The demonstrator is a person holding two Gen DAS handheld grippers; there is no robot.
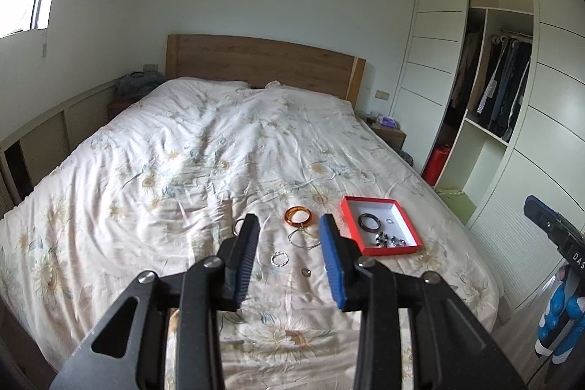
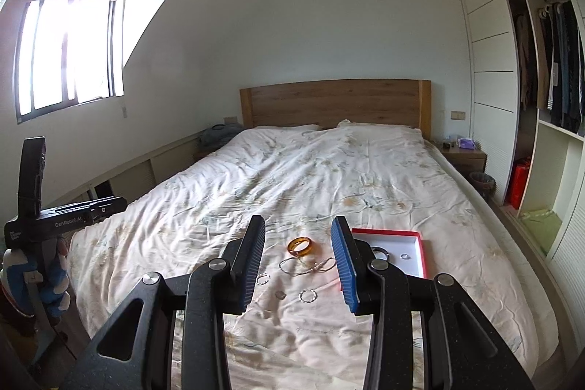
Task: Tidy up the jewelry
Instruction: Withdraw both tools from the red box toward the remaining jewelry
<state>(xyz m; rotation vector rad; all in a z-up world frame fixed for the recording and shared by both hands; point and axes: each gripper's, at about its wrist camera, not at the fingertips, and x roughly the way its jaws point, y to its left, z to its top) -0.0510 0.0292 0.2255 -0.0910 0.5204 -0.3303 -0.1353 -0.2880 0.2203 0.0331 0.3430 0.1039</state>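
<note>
Left claw (image 1: 289,247): spread, nothing between the pads — hovering above the bed.
Right claw (image 2: 298,254): spread too, empty.
Glossy amber bangle (image 1: 300,215): flat on the floral quilt (image 1: 182,152), dead ahead of both claws, just left of the red-rimmed open cardboard box (image 1: 380,225).
Nearer: too close to call.

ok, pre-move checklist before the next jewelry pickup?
1. Left gripper empty, jaws apart: ok.
2. Right gripper empty, jaws apart: ok.
3. Red box open on the bed, free floor inside: ok.
4. Amber bangle uncovered, outside the box: ok.
5. Thin chain separate from the bangle: cannot tell, they appear to touch.
6. Small rings on wrinkled duvet, graspable: cannot tell.
</note>
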